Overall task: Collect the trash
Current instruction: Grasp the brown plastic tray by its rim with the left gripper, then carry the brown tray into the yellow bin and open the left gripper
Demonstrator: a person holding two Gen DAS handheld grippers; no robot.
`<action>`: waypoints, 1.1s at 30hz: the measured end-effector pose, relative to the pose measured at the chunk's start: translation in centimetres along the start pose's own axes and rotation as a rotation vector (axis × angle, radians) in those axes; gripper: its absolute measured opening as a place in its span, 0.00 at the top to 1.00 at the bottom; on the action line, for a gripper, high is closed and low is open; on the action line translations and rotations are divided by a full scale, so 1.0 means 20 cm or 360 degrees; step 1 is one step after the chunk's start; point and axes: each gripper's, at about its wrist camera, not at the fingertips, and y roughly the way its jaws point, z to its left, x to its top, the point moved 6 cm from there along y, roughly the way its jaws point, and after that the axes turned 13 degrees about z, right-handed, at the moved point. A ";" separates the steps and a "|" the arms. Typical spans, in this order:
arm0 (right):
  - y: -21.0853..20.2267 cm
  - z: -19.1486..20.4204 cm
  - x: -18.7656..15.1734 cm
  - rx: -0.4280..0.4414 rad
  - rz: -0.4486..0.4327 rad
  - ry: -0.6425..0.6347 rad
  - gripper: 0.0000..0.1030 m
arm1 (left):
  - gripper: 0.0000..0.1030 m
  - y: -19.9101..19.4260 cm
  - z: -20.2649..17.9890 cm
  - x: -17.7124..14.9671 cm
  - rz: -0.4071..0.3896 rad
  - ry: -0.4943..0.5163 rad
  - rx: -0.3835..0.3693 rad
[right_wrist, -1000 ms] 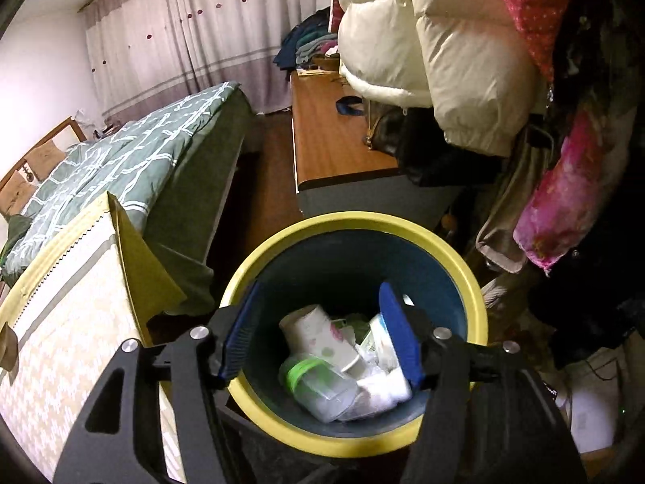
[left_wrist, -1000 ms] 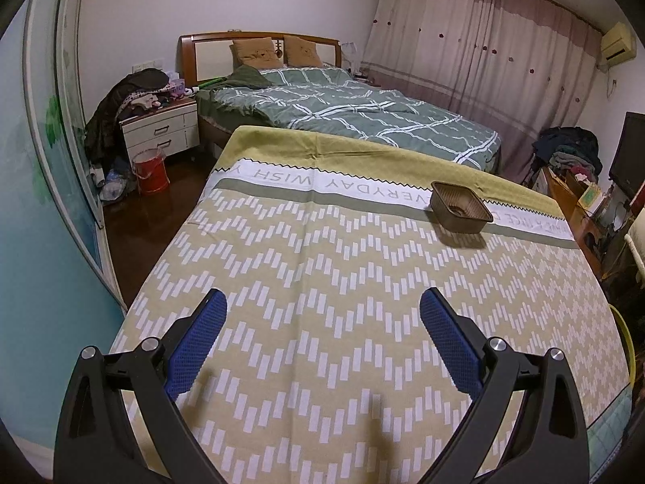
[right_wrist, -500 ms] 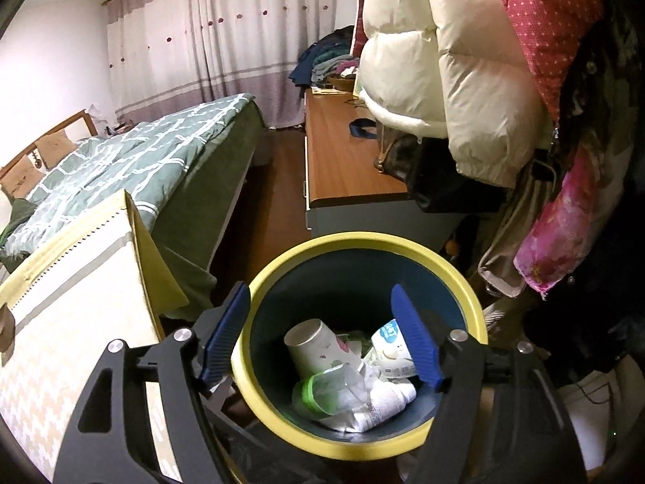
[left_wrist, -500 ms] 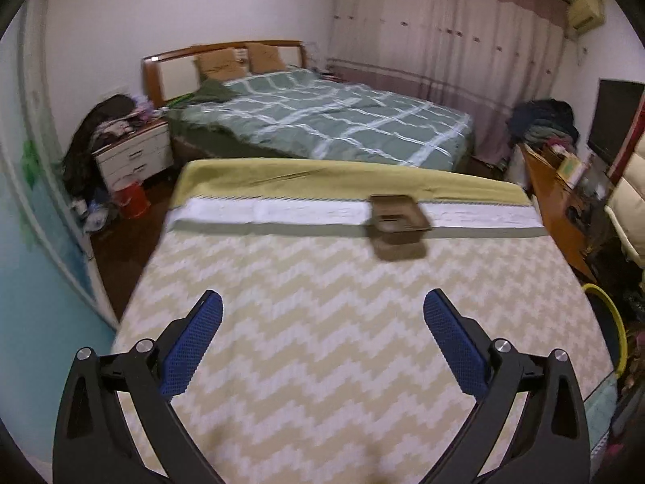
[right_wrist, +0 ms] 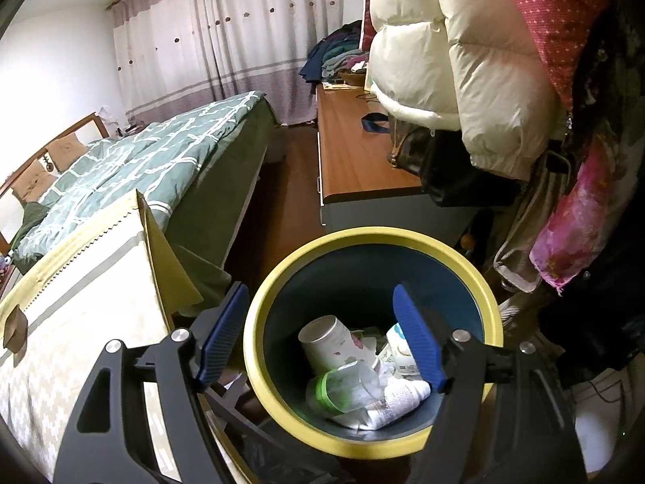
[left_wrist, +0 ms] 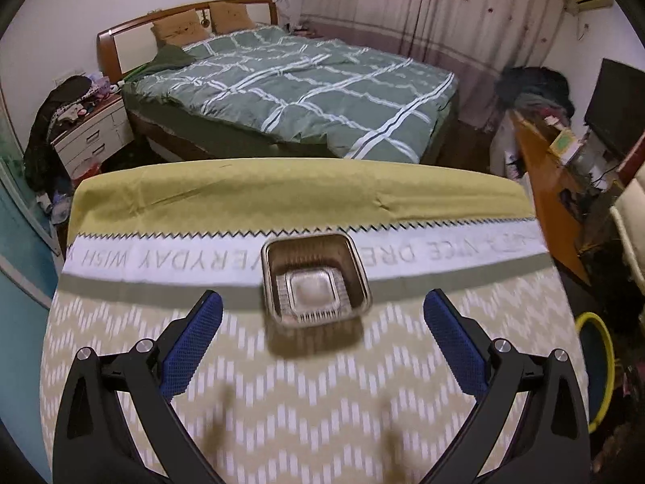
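A brown square plastic tray [left_wrist: 314, 278] stands empty on the zigzag tablecloth [left_wrist: 282, 403], near its far edge. My left gripper [left_wrist: 322, 302] hovers open just short of the tray, its blue pads wide on either side and not touching it. My right gripper [right_wrist: 320, 294] hangs open over the yellow-rimmed blue bin [right_wrist: 375, 236], nothing between its jaws. Inside the bin lie a paper cup [right_wrist: 322, 339], a clear plastic cup with a green band [right_wrist: 342, 387] and crumpled wrappers [right_wrist: 395, 399]. In the right wrist view the tray [right_wrist: 14, 328] shows at the left edge.
The bin [left_wrist: 600, 363] stands on the floor off the table's right edge. Beyond the table is a bed with a green quilt [left_wrist: 306, 88]. A wooden cabinet [right_wrist: 354, 161] and hanging coats [right_wrist: 463, 60] crowd the bin's far side. A nightstand [left_wrist: 92, 133] stands at the far left.
My left gripper swung across the table until the brown tray came close and centred between its fingers. My right gripper's jaws spread wider over the bin, and the trash below shifted slightly.
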 end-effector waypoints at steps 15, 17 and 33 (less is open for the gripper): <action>0.02 -0.01 0.00 0.0017 0.0018 0.0012 0.32 | 0.19 0.40 0.03 0.17 0.0211 -0.0091 0.0065; 0.02 -0.01 0.00 0.0020 0.0018 0.0012 0.32 | 0.27 0.41 0.03 0.17 0.0214 -0.0094 0.0057; -0.01 -0.02 0.00 0.0022 -0.0015 0.0026 0.28 | 0.34 0.09 -0.30 -0.07 0.0024 0.0214 0.0008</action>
